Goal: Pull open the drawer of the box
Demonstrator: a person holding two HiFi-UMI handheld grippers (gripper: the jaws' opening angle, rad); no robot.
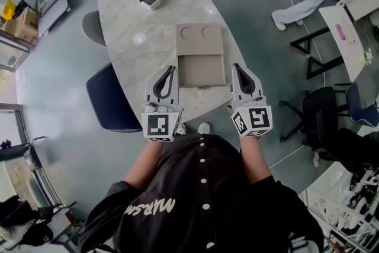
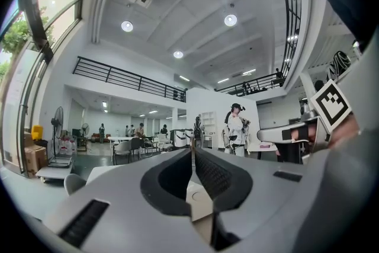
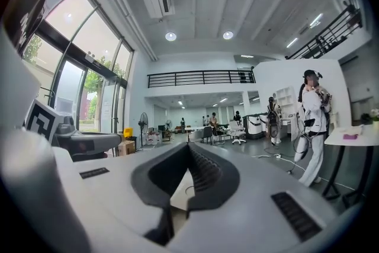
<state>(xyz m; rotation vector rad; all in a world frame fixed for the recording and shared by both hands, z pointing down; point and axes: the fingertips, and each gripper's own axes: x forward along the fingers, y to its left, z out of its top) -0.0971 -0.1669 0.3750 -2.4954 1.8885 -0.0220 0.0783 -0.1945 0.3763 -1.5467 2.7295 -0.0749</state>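
1. Holding the left gripper (image 1: 172, 68) and right gripper (image 1: 235, 66) level at the near edge of the pale marble-look oval bench (image 1: 127, 15), one on each side of the box, probably staging for a reach.
2. Both pairs of fingers are sitting fully closed and gripping nothing.
3. The flat beige rectangular box (image 1: 200, 38) is lying on the bench between the grippers and just beyond them, with its drawer panel (image 1: 202, 71) facing the person. Can't tell if it is already out.
4. One gripper is likely needing to open onto the small front tab (image 1: 201, 88).
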